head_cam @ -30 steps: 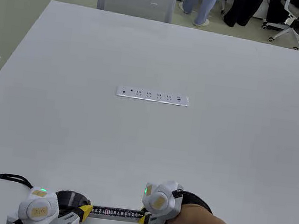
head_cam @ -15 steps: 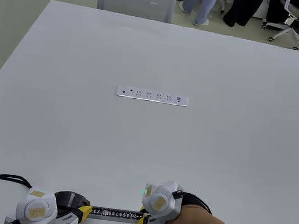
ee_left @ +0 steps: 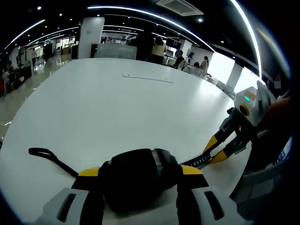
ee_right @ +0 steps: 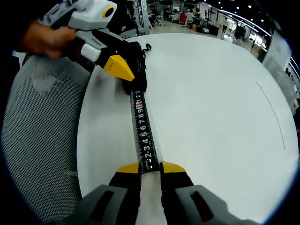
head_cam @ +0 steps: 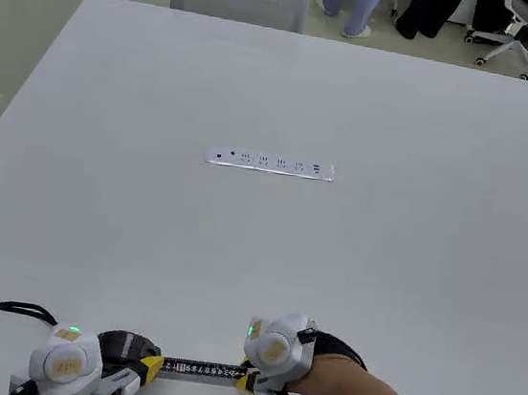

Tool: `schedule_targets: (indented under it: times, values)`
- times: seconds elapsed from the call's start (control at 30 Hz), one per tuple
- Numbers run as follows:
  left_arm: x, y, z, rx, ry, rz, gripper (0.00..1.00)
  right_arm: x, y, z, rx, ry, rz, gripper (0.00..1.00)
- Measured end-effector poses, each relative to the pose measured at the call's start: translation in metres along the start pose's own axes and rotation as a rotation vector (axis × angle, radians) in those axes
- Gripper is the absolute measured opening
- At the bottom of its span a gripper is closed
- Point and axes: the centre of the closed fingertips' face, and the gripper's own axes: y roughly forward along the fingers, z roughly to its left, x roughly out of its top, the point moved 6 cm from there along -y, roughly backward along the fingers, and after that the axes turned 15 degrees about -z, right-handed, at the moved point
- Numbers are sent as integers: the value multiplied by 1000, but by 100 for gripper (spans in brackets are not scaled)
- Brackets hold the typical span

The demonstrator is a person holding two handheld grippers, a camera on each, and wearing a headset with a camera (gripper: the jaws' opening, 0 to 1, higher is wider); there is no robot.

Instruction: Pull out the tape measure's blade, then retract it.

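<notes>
Since a second ago my right claw (head_cam: 243, 380) has crept a little toward the tape measure (head_cam: 125, 346), and the exposed blade (head_cam: 202, 371) looks slightly shorter. The headset shifted too, so take that as probable, not certain. My read: pull-out is done and we're in the retract phase, feeding the blade back under control.

Current state:
- left claw (ee_left: 139, 174) pressed against both sides of the tape measure's black body, holding it down on the desk (head_cam: 333, 264)
- right claw pinching the free end of the blade, tips nearly together with the blade end between them in the right gripper view
- blade flat on the desk, numbers up, running straight from body to right claw, parallel to the near edge and close to it
- tape measure sits by the near edge, toward the left corner, with its strap (head_cam: 24, 311) trailing left
- power strip (head_cam: 270, 165) mid-desk, well apart from the work

Remaining: a short run of blade is still out. The right claw needs to keep walking toward the body. Letting go early risks the blade snapping back.
</notes>
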Motion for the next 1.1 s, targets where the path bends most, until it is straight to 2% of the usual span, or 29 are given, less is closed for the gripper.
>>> schedule_targets:
  times: [0.13, 0.17, 0.2, 0.3, 0.67, 0.83, 1.1]
  values:
    - [0, 0, 1, 0, -6, -3, 59, 1, 3, 1, 2, -14, -5, 14]
    - [0, 0, 0, 3, -9, -2, 59, 9, 9, 2, -3, -21, -14, 14]
    - [0, 0, 0, 4, -9, -2, 59, 11, 10, 2, -6, -9, -14, 14]
    - [0, 0, 1, 3, -10, 0, 59, 12, 11, 3, 13, -38, -16, 14]
    - [1, 0, 1, -7, -20, 9, 59, 16, 15, 5, 7, -14, -32, 14]
    - [0, 1, 0, -4, -2, 6, 59, 21, 19, 6, 2, -22, -10, 14]
    - [-2, 2, -3, -9, 59, 1, 59, 25, 25, 8, 14, -17, -8, 14]
